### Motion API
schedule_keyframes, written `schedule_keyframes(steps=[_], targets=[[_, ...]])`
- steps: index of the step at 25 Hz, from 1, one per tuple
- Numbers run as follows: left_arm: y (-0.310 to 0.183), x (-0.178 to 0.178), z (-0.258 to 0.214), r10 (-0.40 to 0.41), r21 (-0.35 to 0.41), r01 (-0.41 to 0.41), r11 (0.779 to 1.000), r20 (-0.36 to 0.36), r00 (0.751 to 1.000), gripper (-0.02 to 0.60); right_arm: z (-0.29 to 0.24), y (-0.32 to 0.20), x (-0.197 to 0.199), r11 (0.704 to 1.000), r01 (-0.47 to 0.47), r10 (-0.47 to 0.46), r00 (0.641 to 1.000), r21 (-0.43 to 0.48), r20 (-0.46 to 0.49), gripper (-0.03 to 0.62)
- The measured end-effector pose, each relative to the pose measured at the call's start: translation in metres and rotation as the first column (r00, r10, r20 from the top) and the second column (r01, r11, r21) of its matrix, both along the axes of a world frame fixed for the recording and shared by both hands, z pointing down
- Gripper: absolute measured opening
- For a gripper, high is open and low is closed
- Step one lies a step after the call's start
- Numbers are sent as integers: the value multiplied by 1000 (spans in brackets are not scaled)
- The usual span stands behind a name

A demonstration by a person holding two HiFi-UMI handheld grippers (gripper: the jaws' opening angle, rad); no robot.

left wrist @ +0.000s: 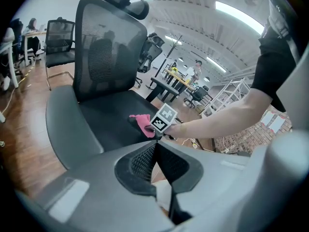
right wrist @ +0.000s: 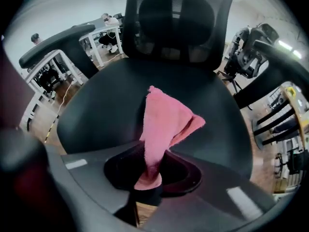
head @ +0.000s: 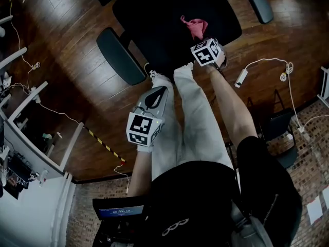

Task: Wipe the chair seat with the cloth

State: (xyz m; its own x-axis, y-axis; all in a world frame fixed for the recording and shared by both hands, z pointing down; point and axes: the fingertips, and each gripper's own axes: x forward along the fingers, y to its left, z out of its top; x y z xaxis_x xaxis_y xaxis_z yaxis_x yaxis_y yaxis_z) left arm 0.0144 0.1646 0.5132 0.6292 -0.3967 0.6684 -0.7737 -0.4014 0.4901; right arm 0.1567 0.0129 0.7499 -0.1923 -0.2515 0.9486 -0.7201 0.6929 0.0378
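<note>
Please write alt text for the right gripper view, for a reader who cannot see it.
The right gripper holds a pink cloth between its shut jaws, over a black chair seat. The backrest rises behind.

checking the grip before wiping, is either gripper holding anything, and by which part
The right gripper pinches the pink cloth by one bunched end; the left gripper holds nothing.

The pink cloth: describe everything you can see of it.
The pink cloth is a small piece of soft, fuzzy, terry-like fabric, bunched into a loose folded cone. Its narrow end is pinched between the jaws of the right gripper, which are shut on it. The wider free end fans out ahead of them over the black chair seat. It hangs low over the seat, but whether it presses on the surface cannot be told. Nothing else touches it.
</note>
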Motion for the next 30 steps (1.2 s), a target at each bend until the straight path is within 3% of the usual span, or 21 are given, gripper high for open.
schedule_keyframes(steps=[8,14,18,20,23,27,30], targets=[[22,-32,1,0,-17,0,1000,-7,1000,-9,-11,65,-124,994,79,-62,976,-73,210,72],[32,-52,8,23,-26,-22,999,18,1000,-9,-30,98,-184,975,149,-64,898,-164,434,72],[31,-50,9,45,-36,-44,998,26,999,-9,-38,134,-208,935,265,-97,832,-237,546,72],[28,-42,8,62,-38,-61,997,27,998,-9,-33,142,-201,929,277,-107,835,-246,539,72],[24,-28,8,86,-39,-85,996,26,996,-9,-23,128,-170,943,213,-49,850,-257,525,72],[20,-5,11,109,-53,-107,993,24,994,-9,-3,93,-97,962,80,47,895,-262,444,72],[13,13,11,119,-61,-118,991,22,993,-9,6,59,-36,968,-17,119,910,-251,398,74]])
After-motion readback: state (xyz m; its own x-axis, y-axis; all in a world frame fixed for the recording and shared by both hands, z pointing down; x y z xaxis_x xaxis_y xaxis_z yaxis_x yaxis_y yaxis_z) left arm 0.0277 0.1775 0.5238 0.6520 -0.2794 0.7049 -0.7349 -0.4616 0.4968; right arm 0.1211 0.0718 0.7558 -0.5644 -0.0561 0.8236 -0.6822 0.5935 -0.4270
